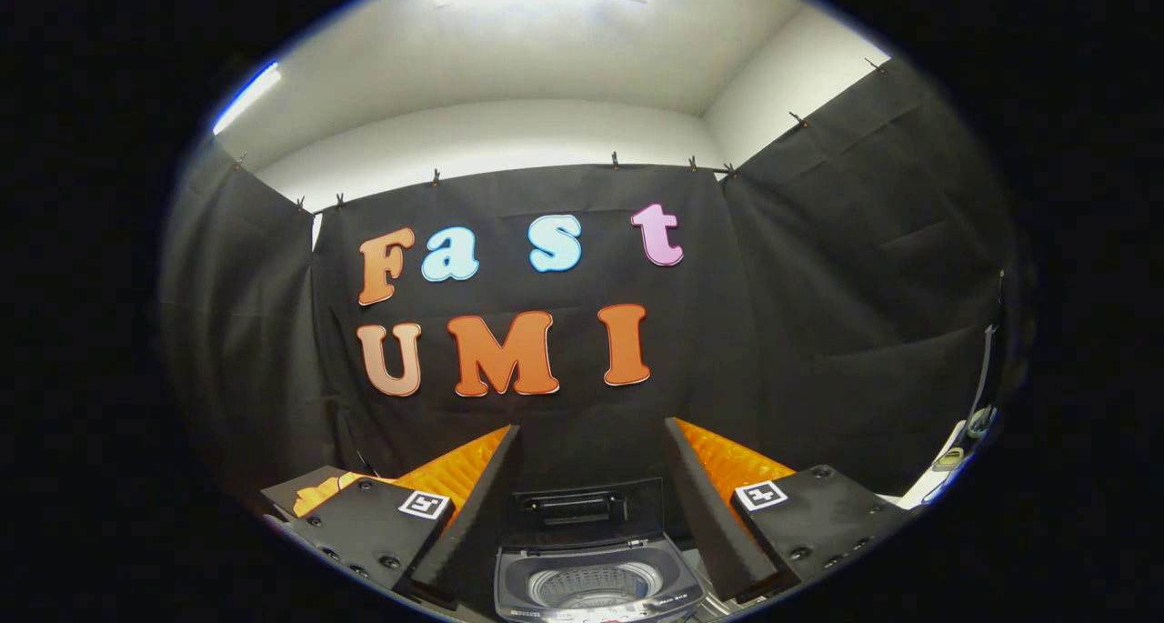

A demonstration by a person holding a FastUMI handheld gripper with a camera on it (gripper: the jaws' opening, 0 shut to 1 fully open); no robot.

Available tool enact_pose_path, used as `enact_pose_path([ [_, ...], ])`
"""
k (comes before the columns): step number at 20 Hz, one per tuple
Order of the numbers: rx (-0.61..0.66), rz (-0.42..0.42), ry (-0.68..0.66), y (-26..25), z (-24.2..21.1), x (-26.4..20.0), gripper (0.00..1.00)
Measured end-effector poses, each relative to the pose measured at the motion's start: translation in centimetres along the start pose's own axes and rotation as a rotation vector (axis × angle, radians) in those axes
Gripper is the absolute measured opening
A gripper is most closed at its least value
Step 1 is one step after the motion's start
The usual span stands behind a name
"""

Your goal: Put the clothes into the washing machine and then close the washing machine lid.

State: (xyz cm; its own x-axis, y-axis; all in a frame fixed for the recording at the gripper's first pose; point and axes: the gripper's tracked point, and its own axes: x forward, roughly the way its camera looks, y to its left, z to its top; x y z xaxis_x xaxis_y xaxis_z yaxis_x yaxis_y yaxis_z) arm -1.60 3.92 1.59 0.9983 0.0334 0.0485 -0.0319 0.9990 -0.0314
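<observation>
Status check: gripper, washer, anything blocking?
Gripper open, holding nothing. Washing machine between the fingers, lid up, drum exposed. Nothing blocking it.

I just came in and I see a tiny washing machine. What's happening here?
A person holds a gripper up in front of a small washing machine. Its fingers are spread open with nothing between them. The machine sits just ahead of and below them, between the two fingers. Its lid stands open, and the drum looks empty as far as can be seen. No clothes have gone in yet.
</observation>
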Motion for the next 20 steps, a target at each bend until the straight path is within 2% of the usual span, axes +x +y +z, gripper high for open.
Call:
enact_pose_path([
  [5,-0.062,-0.014,-0.029,1.7,-0.4,0.3,0.98],
  [12,-0.026,0.061,0.012,7.8,-2.9,2.3,0.98],
  [17,-0.01,0.093,-0.014,11.6,-2.3,3.3,0.98],
  [20,0.019,0.141,-0.031,15.3,-1.5,3.7,0.98],
])
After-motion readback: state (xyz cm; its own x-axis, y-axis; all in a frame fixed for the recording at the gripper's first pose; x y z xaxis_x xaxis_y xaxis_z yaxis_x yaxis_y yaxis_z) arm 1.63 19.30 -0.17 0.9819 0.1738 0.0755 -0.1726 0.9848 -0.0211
